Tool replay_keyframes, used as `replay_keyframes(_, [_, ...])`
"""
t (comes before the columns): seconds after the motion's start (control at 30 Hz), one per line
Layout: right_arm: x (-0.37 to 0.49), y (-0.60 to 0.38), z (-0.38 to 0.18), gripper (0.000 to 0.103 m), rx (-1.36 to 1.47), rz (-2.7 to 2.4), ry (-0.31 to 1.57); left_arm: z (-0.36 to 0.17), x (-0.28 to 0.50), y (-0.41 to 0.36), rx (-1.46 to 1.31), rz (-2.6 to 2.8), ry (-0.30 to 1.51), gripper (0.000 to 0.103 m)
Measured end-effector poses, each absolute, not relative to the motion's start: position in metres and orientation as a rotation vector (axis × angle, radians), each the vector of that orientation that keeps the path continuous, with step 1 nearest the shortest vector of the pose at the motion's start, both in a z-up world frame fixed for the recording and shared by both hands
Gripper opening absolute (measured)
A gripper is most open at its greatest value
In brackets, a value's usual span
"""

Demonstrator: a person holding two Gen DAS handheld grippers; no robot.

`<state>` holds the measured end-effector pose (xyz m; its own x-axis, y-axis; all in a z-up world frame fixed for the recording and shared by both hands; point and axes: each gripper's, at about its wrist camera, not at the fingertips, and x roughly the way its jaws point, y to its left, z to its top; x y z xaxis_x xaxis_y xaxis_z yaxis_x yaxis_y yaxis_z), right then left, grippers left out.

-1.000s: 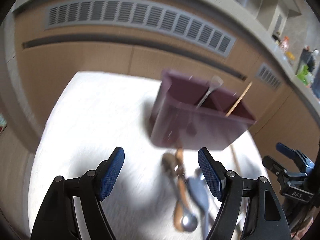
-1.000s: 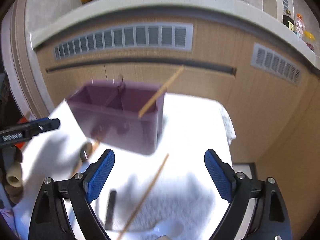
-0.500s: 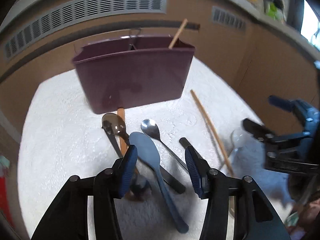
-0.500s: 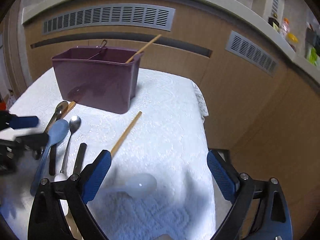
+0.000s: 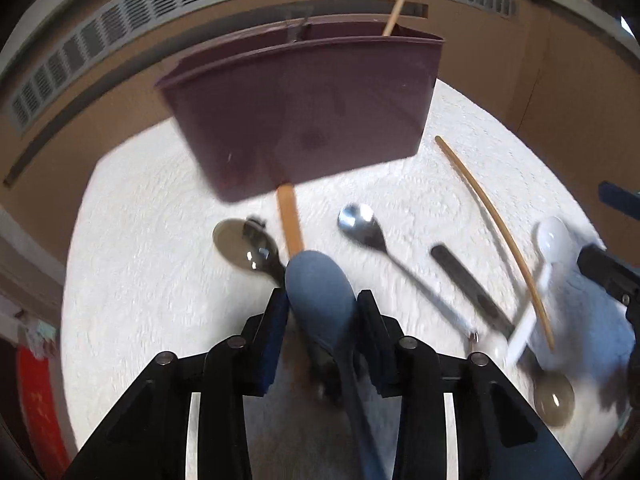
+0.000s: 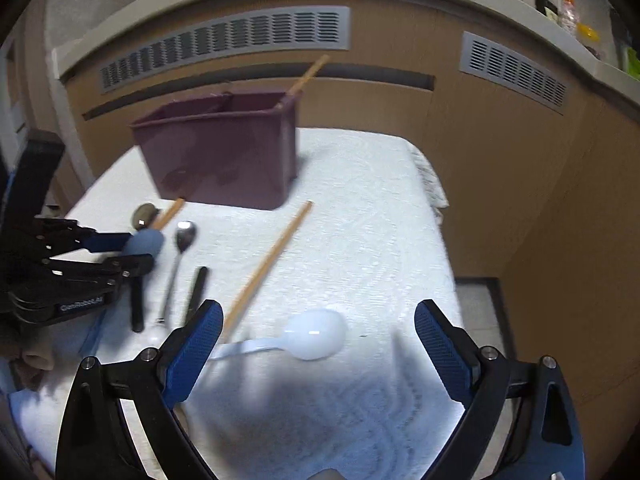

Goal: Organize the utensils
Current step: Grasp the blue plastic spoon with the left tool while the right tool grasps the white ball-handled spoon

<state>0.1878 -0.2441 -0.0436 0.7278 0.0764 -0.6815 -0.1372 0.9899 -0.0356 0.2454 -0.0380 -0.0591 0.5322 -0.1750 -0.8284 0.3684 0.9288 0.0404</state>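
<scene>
A maroon utensil holder (image 5: 304, 108) stands at the back of the white cloth, with a chopstick (image 5: 395, 10) leaning in its right compartment; it also shows in the right wrist view (image 6: 224, 152). My left gripper (image 5: 322, 312) has closed around the blue spoon (image 5: 320, 292), its bowl sticking out past the pads. Seen from the right, the left gripper (image 6: 134, 254) holds the blue spoon (image 6: 146, 242). My right gripper (image 6: 318, 344) is open and empty, over a white plastic spoon (image 6: 312, 338).
On the cloth lie a steel spoon (image 5: 244, 240), a wooden handle (image 5: 290, 220), a smaller steel spoon (image 5: 360, 224), a black-handled utensil (image 5: 468, 284), a loose chopstick (image 5: 492, 220) and the white spoon (image 5: 552, 240). Wooden cabinets with vents (image 6: 224, 40) stand behind. The cloth ends at right (image 6: 432, 184).
My left gripper dropped toward the utensils and its jaws narrowed onto the blue spoon. My right gripper came lower and closer over the white spoon, still open.
</scene>
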Motion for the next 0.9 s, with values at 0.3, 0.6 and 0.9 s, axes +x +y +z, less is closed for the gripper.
replay_keyframes(0.3, [0.176, -0.163, -0.058, 0.035, -0.208, 0.491, 0.862, -0.056, 0.216, -0.001, 0.101, -0.37, 0.951, 0.035])
replay_keyframes(0.6, [0.189, -0.142, -0.076, 0.02, -0.319, 0.39, 0.912, -0.05, 0.211, 0.007, 0.06, -0.38, 0.969, 0.047])
replay_keyframes(0.9, [0.184, -0.179, 0.005, 0.02, -0.224, 0.331, 0.69, -0.053, 0.232, -0.002, 0.061, -0.326, 1.055, 0.047])
